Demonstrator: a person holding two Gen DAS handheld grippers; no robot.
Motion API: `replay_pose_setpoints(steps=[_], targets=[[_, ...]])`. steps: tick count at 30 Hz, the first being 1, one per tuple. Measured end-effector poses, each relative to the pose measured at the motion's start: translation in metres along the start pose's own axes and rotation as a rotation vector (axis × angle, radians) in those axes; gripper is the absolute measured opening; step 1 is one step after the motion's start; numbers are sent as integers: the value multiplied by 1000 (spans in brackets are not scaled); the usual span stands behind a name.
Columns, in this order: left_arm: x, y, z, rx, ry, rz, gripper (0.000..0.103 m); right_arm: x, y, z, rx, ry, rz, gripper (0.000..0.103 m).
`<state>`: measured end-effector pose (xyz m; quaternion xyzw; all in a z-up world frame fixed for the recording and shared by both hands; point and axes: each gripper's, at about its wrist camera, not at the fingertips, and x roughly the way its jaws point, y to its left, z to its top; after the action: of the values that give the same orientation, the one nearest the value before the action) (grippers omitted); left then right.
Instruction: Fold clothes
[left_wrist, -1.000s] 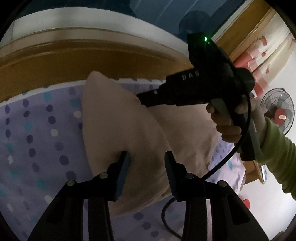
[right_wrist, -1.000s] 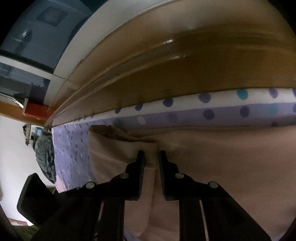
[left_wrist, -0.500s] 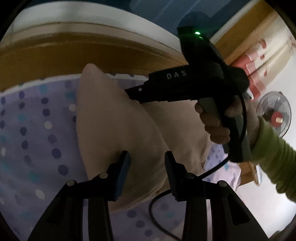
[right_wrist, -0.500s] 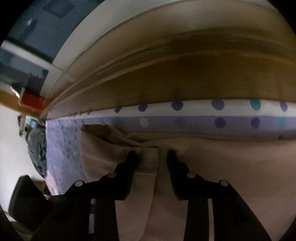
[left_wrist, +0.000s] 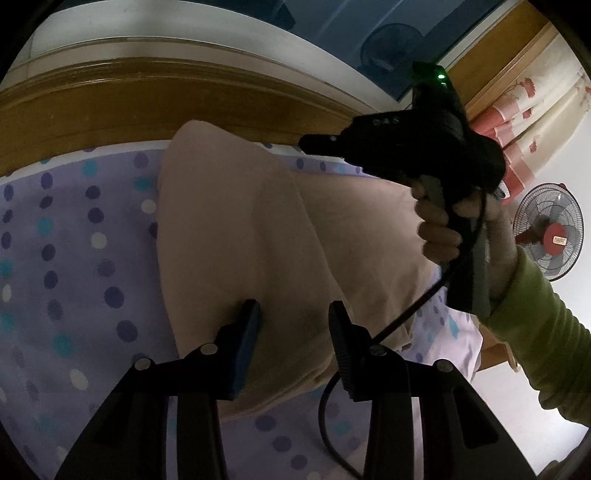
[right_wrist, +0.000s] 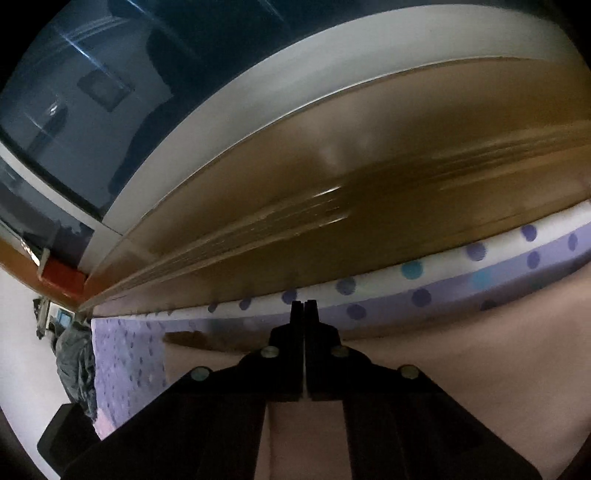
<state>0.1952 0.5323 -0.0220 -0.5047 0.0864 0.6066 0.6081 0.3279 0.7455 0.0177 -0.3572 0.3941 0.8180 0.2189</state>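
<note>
A beige garment (left_wrist: 240, 240) lies on the dotted purple bed sheet (left_wrist: 74, 258), one layer folded over with a diagonal edge. My left gripper (left_wrist: 295, 332) hovers low over its near part, jaws apart, beige cloth showing in the gap and no pad pressing on it. My right gripper (left_wrist: 304, 140), held by a hand (left_wrist: 439, 229) in a green sleeve (left_wrist: 546, 314), points at the garment's far edge near the headboard. In the right wrist view my right gripper (right_wrist: 304, 308) is shut with nothing between the fingers, above the garment (right_wrist: 461, 350).
A brown wooden headboard (left_wrist: 147, 107) bounds the bed's far side. A standing fan (left_wrist: 550, 236) and a flowered curtain (left_wrist: 517, 110) are at the right. The right gripper's cable (left_wrist: 406, 314) hangs over the garment. A dark clothes pile (right_wrist: 75, 362) lies beyond the bed.
My right gripper let go of the garment's far edge, rose off it and shut empty, shifting to the right in the left wrist view. My left gripper has kept still.
</note>
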Motion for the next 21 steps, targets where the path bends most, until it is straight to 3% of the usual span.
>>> replay_pose_setpoints(steps=[5,8,10,11,13,16,21], targets=[[6,-4,2,-8,-3,-5,38,-5,49,-31,-183,101,147,3],[4,-3,1,-11,-3,-9,38,16,60,-40,-243,143,74,3],[0,-3,1,-10,-4,-13,38,35,39,-35,-125,153,60,1],[-2,-2,1,-12,-4,-16,38,40,24,-31,-50,148,81,1],[-9,5,0,-19,-7,-27,38,26,16,-30,7,81,42,1],[-26,14,6,-12,-55,-17,39,-17,37,-46,-101,-21,-17,3],[-27,19,43,53,-99,-20,39,-30,88,-105,-192,-64,-90,3]])
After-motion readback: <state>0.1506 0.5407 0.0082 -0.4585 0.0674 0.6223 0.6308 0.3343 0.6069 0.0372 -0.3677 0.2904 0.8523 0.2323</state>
